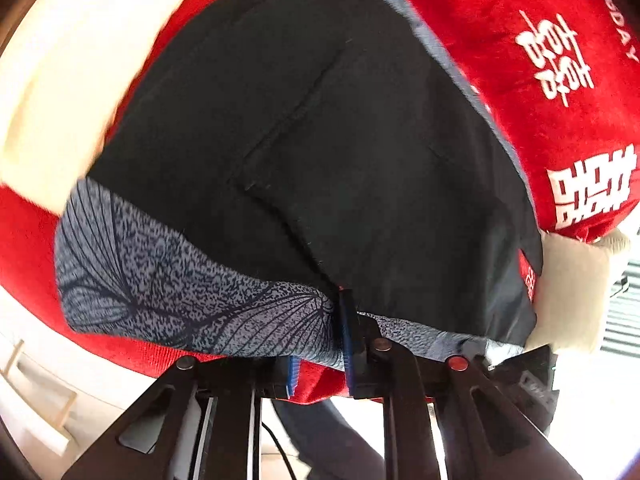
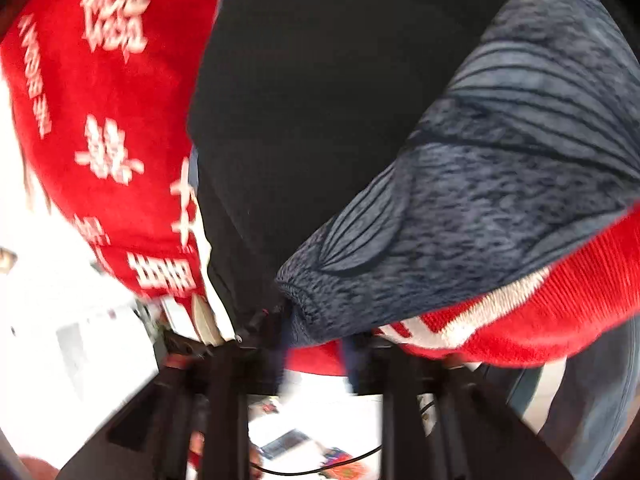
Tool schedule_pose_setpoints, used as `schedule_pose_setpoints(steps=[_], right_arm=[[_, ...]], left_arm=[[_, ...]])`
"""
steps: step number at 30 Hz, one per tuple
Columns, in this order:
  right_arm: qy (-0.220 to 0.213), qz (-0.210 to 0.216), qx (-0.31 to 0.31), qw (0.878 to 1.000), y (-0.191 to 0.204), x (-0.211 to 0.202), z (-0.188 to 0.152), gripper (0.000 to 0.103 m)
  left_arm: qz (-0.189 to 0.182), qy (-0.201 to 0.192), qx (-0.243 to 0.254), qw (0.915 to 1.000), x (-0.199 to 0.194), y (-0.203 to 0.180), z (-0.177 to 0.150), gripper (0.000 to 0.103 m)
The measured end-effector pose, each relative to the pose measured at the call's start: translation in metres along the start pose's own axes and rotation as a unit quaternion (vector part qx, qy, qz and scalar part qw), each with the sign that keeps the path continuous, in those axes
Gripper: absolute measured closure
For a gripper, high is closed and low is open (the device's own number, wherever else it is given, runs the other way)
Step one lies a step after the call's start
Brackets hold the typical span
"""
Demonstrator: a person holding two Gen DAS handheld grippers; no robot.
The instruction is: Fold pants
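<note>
Left wrist view: your left gripper [image 1: 320, 344] and right gripper [image 2: 312, 340] each pinch the pants [image 1: 320, 140], lifted mid-frame; folding remains unfinished.

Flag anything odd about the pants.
The black pants lie on a red blanket, and a grey leaf-print cloth sticks out from under their near edge, bunched at the left gripper. Nothing looks torn.

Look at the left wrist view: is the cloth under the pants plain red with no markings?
No. The red cloth beside the black pants carries white printed characters.
</note>
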State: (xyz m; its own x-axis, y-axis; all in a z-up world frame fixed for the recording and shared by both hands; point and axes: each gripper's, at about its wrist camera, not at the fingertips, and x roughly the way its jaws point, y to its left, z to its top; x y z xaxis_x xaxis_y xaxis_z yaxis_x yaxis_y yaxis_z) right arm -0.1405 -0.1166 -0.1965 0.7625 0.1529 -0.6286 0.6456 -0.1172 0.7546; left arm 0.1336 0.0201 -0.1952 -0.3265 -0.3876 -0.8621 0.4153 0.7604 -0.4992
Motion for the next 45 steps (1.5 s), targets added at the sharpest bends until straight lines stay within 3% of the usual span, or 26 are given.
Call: schedule_pose_setpoints(steps=[5, 11, 14, 19, 23, 25, 28, 29, 30, 31, 32, 33, 38, 41, 43, 45], right_arm=[[0.008, -0.056, -0.149, 0.987, 0.095, -0.016, 0.016, 0.093], [0.053, -0.065, -0.208, 0.975, 0.166, -0.009, 0.094, 0.093], [0.076, -0.066, -0.205, 0.974, 0.182, 0.01, 0.144, 0.093], [0.116, -0.081, -0.203, 0.969, 0.197, 0.063, 0.213, 0.092], [0.136, -0.107, -0.209, 0.962, 0.191, 0.103, 0.253, 0.089], [0.142, -0.116, -0.208, 0.961, 0.185, 0.118, 0.265, 0.089], [0.155, -0.116, -0.202, 0.96, 0.185, 0.124, 0.272, 0.088], [0.166, -0.112, -0.202, 0.959, 0.186, 0.123, 0.271, 0.084], [0.173, -0.105, -0.208, 0.957, 0.191, 0.121, 0.27, 0.072], [0.177, -0.101, -0.217, 0.955, 0.195, 0.119, 0.269, 0.063], [0.18, -0.095, -0.235, 0.95, 0.204, 0.115, 0.265, 0.042], [0.182, -0.089, -0.251, 0.947, 0.212, 0.11, 0.26, 0.029], [0.147, -0.139, -0.326, 0.923, 0.234, 0.072, 0.227, 0.024], [0.118, -0.171, -0.333, 0.92, 0.22, 0.039, 0.211, 0.024], [0.099, -0.178, -0.326, 0.923, 0.207, 0.013, 0.203, 0.025], [0.082, -0.163, -0.301, 0.936, 0.19, -0.016, 0.193, 0.026]], left_arm=[[-0.007, -0.019, 0.031, 0.9993, -0.036, -0.038, 0.018, 0.085], [-0.027, -0.065, 0.059, 0.9958, -0.064, -0.086, 0.075, 0.085], [-0.025, -0.088, 0.065, 0.9937, -0.056, -0.111, 0.123, 0.084], [0.016, -0.109, 0.054, 0.9924, -0.009, -0.12, 0.199, 0.084], [0.055, -0.097, 0.039, 0.993, 0.026, -0.106, 0.228, 0.076], [0.054, -0.086, 0.021, 0.9946, 0.03, -0.103, 0.236, 0.076], [0.057, -0.092, 0.025, 0.9938, 0.011, -0.109, 0.232, 0.076], [0.074, -0.102, 0.038, 0.9913, 0.003, -0.114, 0.227, 0.067], [0.106, -0.114, 0.056, 0.9862, -0.004, -0.122, 0.221, 0.055], [0.139, -0.131, 0.07, 0.9791, -0.01, -0.127, 0.216, 0.033], [0.167, -0.153, 0.086, 0.9703, -0.016, -0.134, 0.21, 0.03], [0.18, -0.16, 0.105, 0.9649, -0.018, -0.141, 0.203, 0.03], [0.199, -0.102, 0.133, 0.9657, 0.018, -0.161, 0.177, 0.03], [0.202, -0.071, 0.162, 0.9634, 0.045, -0.188, 0.142, 0.03], [0.192, -0.05, 0.178, 0.9638, 0.061, -0.207, 0.116, 0.03], [0.179, -0.029, 0.196, 0.9638, 0.072, -0.226, 0.093, 0.03]])
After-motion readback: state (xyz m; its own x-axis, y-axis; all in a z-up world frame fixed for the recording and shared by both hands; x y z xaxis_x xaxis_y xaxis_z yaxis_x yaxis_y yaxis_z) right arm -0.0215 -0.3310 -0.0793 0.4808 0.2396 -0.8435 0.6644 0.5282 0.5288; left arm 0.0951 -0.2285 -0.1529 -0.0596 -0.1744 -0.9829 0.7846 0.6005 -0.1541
